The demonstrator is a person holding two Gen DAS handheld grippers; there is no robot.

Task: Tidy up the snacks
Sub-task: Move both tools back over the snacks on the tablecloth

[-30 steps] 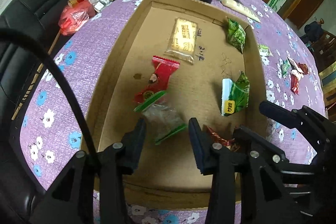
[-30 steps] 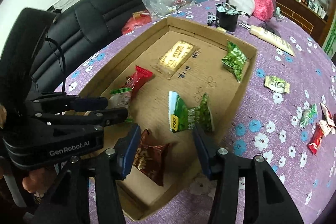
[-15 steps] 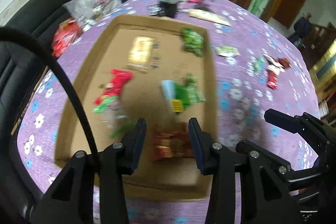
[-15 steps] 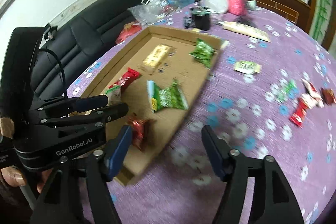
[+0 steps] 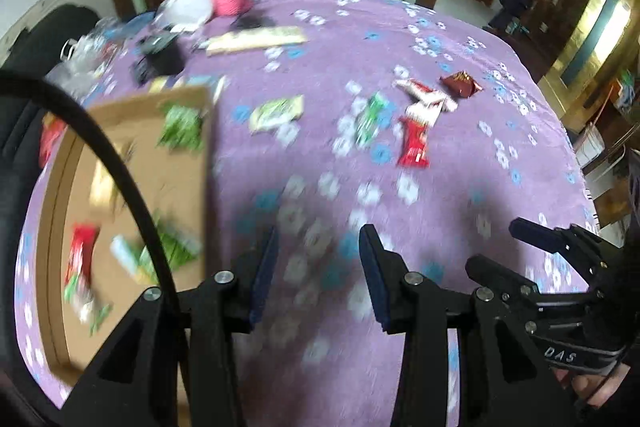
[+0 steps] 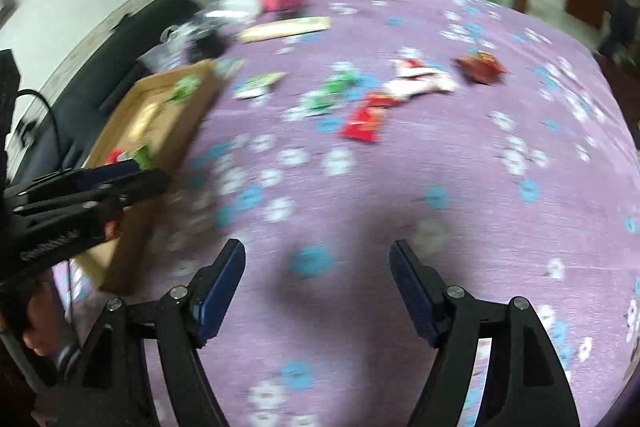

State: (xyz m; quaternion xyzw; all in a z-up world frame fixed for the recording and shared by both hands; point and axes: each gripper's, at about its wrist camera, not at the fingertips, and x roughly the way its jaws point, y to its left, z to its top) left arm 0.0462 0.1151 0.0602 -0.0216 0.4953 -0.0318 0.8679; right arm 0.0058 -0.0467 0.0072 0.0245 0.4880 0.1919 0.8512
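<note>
cardboard tray (image 5: 208, 163): green, red snacks inside | left fingers (image 5: 262, 279) narrow, empty | right fingers (image 6: 412, 291) widening, empty

The left gripper (image 5: 318, 275) sits at the lower centre of its frame, jaws apart and empty. The right gripper (image 6: 318, 287) stands wider, its jaws having just been opening, nothing between them.

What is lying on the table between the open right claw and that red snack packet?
Nothing: in the right wrist view, only bare flowered purple tablecloth stretches from the right gripper, open and empty, to the red packet.
</note>
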